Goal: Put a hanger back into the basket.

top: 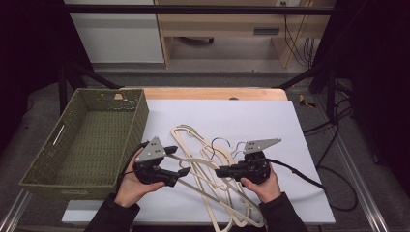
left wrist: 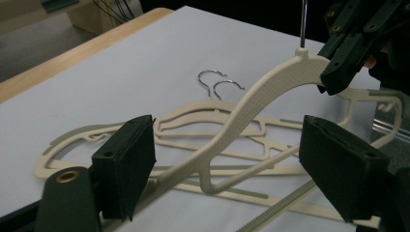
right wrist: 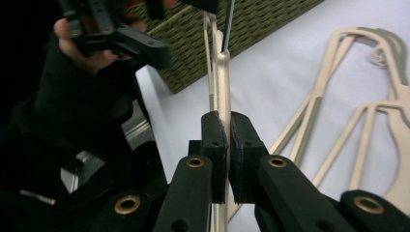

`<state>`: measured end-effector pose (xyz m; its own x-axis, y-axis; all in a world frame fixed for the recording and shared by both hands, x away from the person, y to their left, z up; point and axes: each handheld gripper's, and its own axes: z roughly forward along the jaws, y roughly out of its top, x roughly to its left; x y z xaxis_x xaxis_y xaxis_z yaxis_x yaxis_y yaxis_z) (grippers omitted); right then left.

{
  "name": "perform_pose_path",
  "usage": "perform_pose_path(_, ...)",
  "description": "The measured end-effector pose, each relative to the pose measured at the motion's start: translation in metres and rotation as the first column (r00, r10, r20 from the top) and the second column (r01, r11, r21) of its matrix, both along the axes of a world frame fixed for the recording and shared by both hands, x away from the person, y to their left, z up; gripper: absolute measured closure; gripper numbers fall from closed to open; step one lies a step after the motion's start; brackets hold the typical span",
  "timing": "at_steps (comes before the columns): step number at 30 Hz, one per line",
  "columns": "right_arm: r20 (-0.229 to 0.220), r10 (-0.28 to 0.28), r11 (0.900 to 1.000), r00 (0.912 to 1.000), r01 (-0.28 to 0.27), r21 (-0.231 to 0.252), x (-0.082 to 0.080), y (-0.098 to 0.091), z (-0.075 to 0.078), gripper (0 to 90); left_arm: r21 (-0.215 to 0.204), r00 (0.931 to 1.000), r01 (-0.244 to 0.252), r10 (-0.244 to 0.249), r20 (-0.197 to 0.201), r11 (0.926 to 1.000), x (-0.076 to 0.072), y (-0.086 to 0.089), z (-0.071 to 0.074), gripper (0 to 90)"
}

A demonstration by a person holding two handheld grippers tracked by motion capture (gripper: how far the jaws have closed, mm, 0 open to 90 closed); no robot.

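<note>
The right gripper (right wrist: 226, 145) has its fingers (right wrist: 214, 140) pressed tight on the neck of one cream hanger (left wrist: 251, 104), just under the wire hook; that hold at the neck seems chosen to lift the hanger on edge, clear of the others, so it does not drag them along. In the left gripper view this hanger rises in a curve from between the open fingers (left wrist: 126, 166) of the left gripper (left wrist: 232, 179) up to the right gripper beyond, its far shoulder raised and its near end low by the worktop (left wrist: 121, 63). The left gripper stands wide open, one finger on each side of the hanger's arm and touching nothing firmly as far as I can tell; it looks placed to take the lower arm and steady the hanger. Just beyond the fingers lie the other hangers (left wrist: 208, 128), flat and overlapping in a loose heap on the white sheet (top: 261, 121), their hooks pointing away from the person. To the outer side of the left gripper (top: 162, 166), well apart from the heap, sits the green woven basket (top: 138, 118), with nothing in it; it is probably where the lifted hanger is meant to go, which would explain why the hanger is drawn up toward that side.
</note>
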<state>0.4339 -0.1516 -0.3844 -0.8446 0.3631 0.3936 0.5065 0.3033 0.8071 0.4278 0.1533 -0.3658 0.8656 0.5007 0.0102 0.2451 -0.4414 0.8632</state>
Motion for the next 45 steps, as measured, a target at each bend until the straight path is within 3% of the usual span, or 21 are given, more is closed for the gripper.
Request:
perform_pose_path(3, 0.008, 0.049, 0.9988, 0.9988, -0.049, -0.005, -0.001, 0.004, -0.003, 87.0, 0.039, 0.9995, 0.033, -0.033, -0.005, 0.9987, 0.000, -0.007, -0.004, 30.0)
perform_pose_path(8, 0.019, 0.086, 0.9958, 0.9961, -0.086, -0.033, -0.003, 0.009, -0.004, 86.9, 0.088, 0.9959, 0.085, -0.082, -0.038, 0.9925, 0.001, -0.014, -0.012, 47.0)
perform_pose_path(13, 0.019, 0.106, 0.9931, 0.9942, -0.105, -0.053, -0.003, 0.013, -0.007, 86.9, 0.134, 0.9907, 0.130, -0.123, -0.058, 0.9824, 0.001, -0.017, -0.015, 64.8)
perform_pose_path(17, 0.017, 0.110, 0.9923, 0.9938, -0.109, -0.059, -0.003, 0.013, -0.007, 86.6, 0.182, 0.9886, 0.149, -0.143, -0.049, 0.9720, -0.001, -0.017, -0.016, 69.5)
perform_pose_path(19, 0.033, 0.105, 0.9930, 0.9939, -0.103, -0.058, -0.003, 0.013, -0.007, 85.2, 0.184, 0.9886, 0.150, -0.145, -0.040, 0.9714, -0.004, -0.017, -0.015, 71.9)
perform_pose_path(22, 0.077, 0.054, 0.9968, 0.9956, -0.049, -0.063, -0.003, 0.011, -0.005, 79.7, 0.170, 0.9851, 0.171, -0.164, -0.052, 0.9705, -0.007, -0.017, -0.013, 77.5)
perform_pose_path(23, 0.107, 0.033, 0.9976, 0.9937, -0.026, -0.064, -0.003, 0.010, -0.005, 78.0, 0.156, 0.9821, 0.185, -0.176, -0.066, 0.9704, -0.007, -0.017, -0.013, 79.3)
perform_pose_path(26, 0.140, -0.002, 0.9985, 0.9901, 0.009, -0.053, -0.003, 0.008, -0.004, 69.7, 0.154, 0.9802, 0.194, -0.185, -0.071, 0.9689, -0.010, -0.019, -0.013, 82.9)
perform_pose_path(28, 0.167, -0.026, 0.9978, 0.9856, 0.036, -0.055, -0.004, 0.007, -0.004, 67.0, 0.151, 0.9815, 0.185, -0.176, -0.075, 0.9710, -0.011, -0.020, -0.014, 84.1)
perform_pose_path(31, 0.173, -0.046, 0.9978, 0.9839, 0.053, -0.039, -0.004, 0.004, -0.003, 62.2, 0.109, 0.9828, 0.172, -0.163, -0.087, 0.9790, -0.011, -0.021, -0.015, 85.2)
perform_pose_path(33, 0.191, -0.074, 0.9963, 0.9789, 0.081, -0.029, -0.004, 0.001, -0.002, 55.9, 0.096, 0.9871, 0.148, -0.141, -0.075, 0.9843, -0.012, -0.020, -0.015, 85.8)
perform_pose_path(38, 0.244, -0.170, 0.9846, 0.9547, 0.175, 0.004, -0.006, -0.016, 0.002, 40.0, 0.051, 0.9973, 0.060, -0.058, -0.046, 0.9969, -0.012, -0.010, -0.009, 86.2)
perform_pose_path(45, 0.278, -0.294, 0.9544, 0.9147, 0.297, 0.031, -0.010, -0.045, 0.001, 19.6, 0.019, 0.9992, -0.039, 0.039, -0.010, 0.9991, -0.013, 0.002, 0.001, 86.2)
